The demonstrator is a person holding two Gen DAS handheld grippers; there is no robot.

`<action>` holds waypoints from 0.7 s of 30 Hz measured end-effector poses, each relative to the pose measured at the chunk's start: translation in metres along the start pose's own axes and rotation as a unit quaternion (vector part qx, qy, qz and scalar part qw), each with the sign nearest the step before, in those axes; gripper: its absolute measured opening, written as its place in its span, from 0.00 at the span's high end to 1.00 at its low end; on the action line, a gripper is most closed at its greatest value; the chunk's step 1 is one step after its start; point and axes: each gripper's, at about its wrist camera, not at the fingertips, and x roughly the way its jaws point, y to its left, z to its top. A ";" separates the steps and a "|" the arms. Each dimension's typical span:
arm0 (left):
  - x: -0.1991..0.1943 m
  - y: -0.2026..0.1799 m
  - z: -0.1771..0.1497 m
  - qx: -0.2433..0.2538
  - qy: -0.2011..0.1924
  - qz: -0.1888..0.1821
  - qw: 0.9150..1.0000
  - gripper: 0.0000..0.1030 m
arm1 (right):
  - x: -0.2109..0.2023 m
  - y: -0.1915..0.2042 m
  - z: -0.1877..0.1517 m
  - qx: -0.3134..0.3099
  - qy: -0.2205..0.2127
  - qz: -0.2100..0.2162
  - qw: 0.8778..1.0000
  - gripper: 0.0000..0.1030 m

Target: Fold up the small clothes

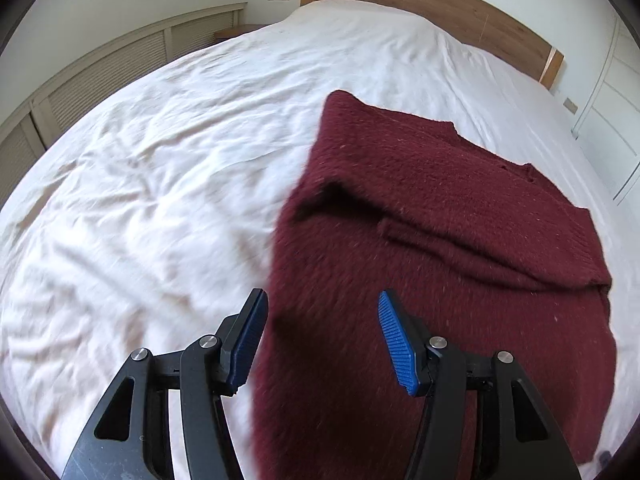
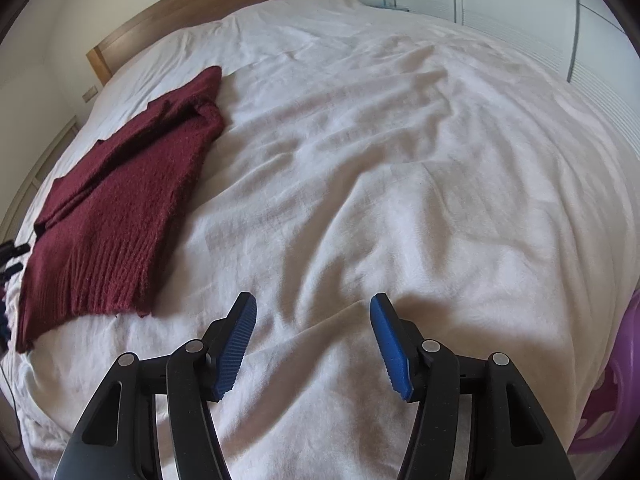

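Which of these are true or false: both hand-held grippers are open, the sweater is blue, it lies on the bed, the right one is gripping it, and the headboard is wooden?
1. Both are open: true. The left hand-held gripper and right hand-held gripper each show spread jaws.
2. The sweater is blue: false, it is dark red.
3. It lies on the white bed: true.
4. The right one grips it: false, it holds nothing, over bare sheet.
5. The headboard is wooden: true.
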 end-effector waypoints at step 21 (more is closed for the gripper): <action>-0.099 0.097 -0.109 -0.118 0.015 -0.052 0.992 0.49 | -0.052 0.007 -0.024 -0.026 -0.021 0.034 0.999 0.35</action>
